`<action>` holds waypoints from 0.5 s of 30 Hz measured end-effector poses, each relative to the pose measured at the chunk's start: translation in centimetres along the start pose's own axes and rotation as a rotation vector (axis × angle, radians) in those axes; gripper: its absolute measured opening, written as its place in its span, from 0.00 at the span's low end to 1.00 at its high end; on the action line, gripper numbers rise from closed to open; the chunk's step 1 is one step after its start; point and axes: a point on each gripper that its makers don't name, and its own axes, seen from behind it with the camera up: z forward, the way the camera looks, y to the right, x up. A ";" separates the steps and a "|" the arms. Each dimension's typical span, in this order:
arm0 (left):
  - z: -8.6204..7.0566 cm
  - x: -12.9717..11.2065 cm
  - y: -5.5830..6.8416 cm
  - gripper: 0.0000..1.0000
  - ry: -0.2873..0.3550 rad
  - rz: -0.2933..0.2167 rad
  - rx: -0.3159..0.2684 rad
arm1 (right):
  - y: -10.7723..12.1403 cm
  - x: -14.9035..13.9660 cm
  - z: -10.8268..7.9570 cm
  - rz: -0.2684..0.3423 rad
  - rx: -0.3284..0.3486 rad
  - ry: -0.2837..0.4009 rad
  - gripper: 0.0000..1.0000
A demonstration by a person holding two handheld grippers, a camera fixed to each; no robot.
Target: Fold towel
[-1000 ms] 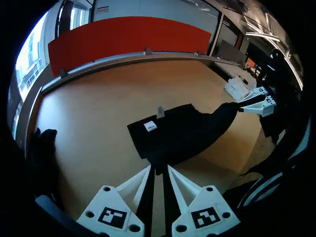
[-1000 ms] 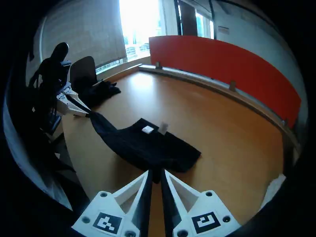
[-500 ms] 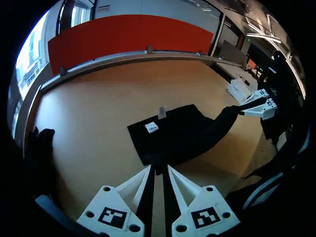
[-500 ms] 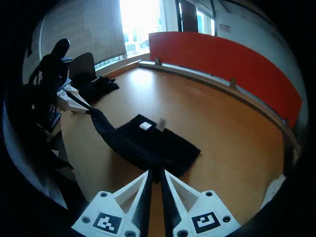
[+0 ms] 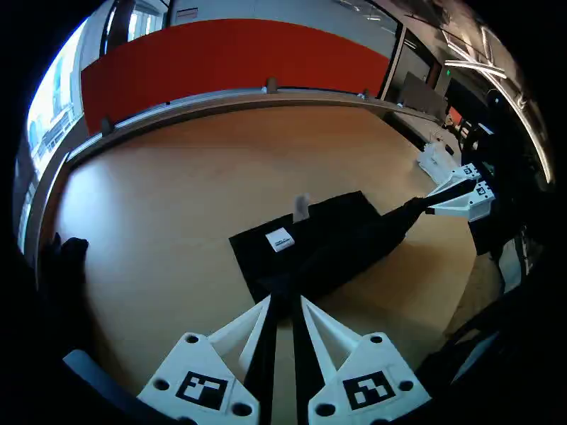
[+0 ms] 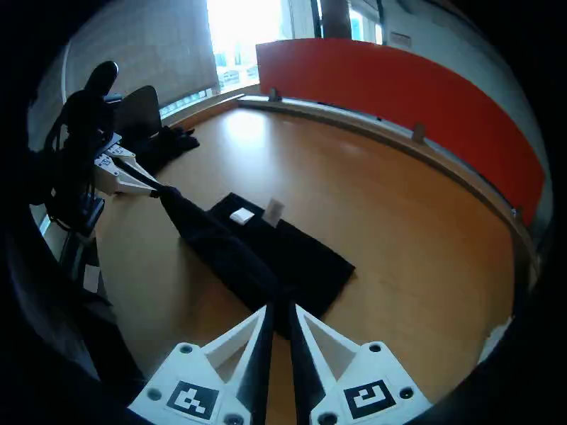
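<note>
Now towel (image 5: 333, 221) edge stretched taut, lifted higher than before; left tool (image 5: 285, 300), right tool (image 6: 281, 307) both clamped on it.

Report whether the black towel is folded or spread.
Partly lifted: the black cloth towel has its near edge stretched between left hand-held gripper and right hand-held gripper; the rest flat on the wooden table.

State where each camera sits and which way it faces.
Left gripper view: rides the left gripper, looking forward across the black towel and wooden table towards the right gripper.
Right gripper view: rides the right gripper, looking along the towel to the left gripper, with a window beyond.
Shared: the towel stretched between both shut grippers, and the orange partition.
</note>
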 end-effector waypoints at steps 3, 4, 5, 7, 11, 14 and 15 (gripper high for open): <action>0.8 0.0 -0.3 0.14 -0.005 0.004 0.000 | 0.4 -0.1 0.5 0.001 0.001 -0.008 0.14; 1.0 0.1 -0.4 0.14 -0.007 0.005 0.000 | 0.5 -0.1 0.6 0.000 0.001 -0.010 0.14; 1.2 0.1 -0.5 0.14 -0.008 0.006 0.000 | 0.6 -0.2 0.7 -0.001 0.001 -0.012 0.14; 1.6 0.1 -0.6 0.14 -0.011 0.007 -0.001 | 0.8 -0.3 1.0 -0.003 0.000 -0.018 0.14; 2.4 0.1 -1.0 0.14 -0.016 0.008 0.000 | 1.5 -0.4 1.6 0.000 -0.002 -0.029 0.14; 3.2 0.1 -1.4 0.14 -0.020 0.010 0.003 | 2.1 -0.4 2.3 0.011 -0.003 -0.035 0.14; 3.4 0.0 -1.5 0.14 -0.021 0.011 0.003 | 2.3 -0.3 2.5 0.015 -0.004 -0.037 0.14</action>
